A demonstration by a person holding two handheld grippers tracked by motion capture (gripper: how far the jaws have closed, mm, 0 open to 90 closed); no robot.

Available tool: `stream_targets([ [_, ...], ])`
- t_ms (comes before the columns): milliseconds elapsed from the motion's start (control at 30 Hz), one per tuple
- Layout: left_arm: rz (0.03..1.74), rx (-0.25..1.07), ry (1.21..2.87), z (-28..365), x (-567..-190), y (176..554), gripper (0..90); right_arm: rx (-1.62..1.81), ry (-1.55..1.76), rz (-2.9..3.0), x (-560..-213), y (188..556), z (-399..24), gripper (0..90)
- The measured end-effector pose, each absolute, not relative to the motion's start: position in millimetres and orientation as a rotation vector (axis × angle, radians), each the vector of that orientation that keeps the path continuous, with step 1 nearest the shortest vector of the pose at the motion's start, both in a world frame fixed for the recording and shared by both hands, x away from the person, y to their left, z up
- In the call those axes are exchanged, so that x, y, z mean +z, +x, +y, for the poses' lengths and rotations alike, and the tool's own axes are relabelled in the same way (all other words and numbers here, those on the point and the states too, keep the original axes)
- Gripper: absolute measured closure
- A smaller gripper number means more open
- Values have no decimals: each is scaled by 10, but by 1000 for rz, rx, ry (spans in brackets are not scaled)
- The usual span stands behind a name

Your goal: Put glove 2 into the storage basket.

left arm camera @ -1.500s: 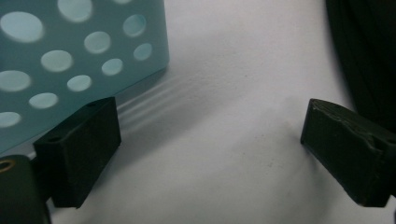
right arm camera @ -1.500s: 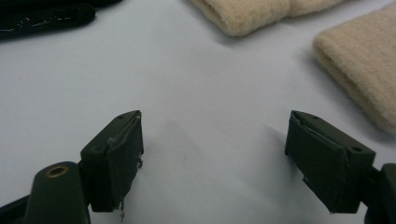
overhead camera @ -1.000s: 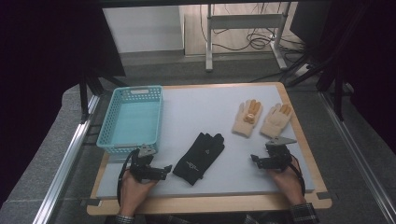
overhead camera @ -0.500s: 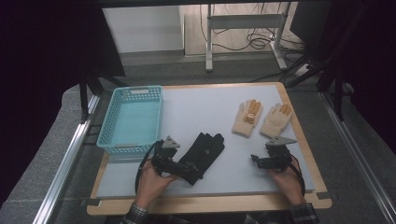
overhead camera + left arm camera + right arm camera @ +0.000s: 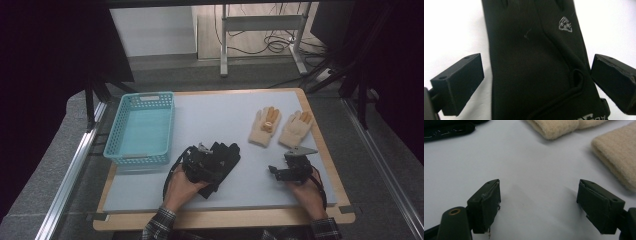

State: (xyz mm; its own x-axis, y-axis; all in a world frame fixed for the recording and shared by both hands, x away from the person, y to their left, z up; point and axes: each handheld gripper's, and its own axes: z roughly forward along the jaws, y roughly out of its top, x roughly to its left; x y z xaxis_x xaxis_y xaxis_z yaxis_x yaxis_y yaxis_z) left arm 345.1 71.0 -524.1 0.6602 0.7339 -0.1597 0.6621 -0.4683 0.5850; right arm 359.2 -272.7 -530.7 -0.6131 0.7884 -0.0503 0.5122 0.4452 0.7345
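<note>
Black gloves: one (image 5: 220, 161), lying flat on the bench, seen close in the left gripper view (image 5: 534, 62)
Cream knitted gloves: two, one (image 5: 265, 127) beside the other (image 5: 296, 129), both with orange fingertips
Blue baskets: one (image 5: 120, 131), with a lattice wall
Tools: two, a left tool (image 5: 202, 162) and a right tool (image 5: 280, 172), one in each hand
Benches: one (image 5: 215, 112), pale-topped with a wooden edge

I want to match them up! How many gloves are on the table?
3, perhaps more: the black glove lies under the left gripper, near the basket, and another may hide beneath it. Two cream knitted gloves lie side by side at the right.
</note>
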Motion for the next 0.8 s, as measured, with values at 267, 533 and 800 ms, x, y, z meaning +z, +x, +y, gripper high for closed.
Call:
stream_targets([
  [267, 1058, 254, 2347, 571, -5312, 3386, 0, 982, 1100, 2316, -5307, 3592, -2726, 190],
  [533, 1080, 226, 2289, 770, -5242, 3446, 294, 981, 1099, 2316, -5308, 3591, -2726, 190],
  [800, 1078, 240, 2267, 844, -5202, 3444, 602, 981, 1099, 2317, -5308, 3591, -2726, 190],
])
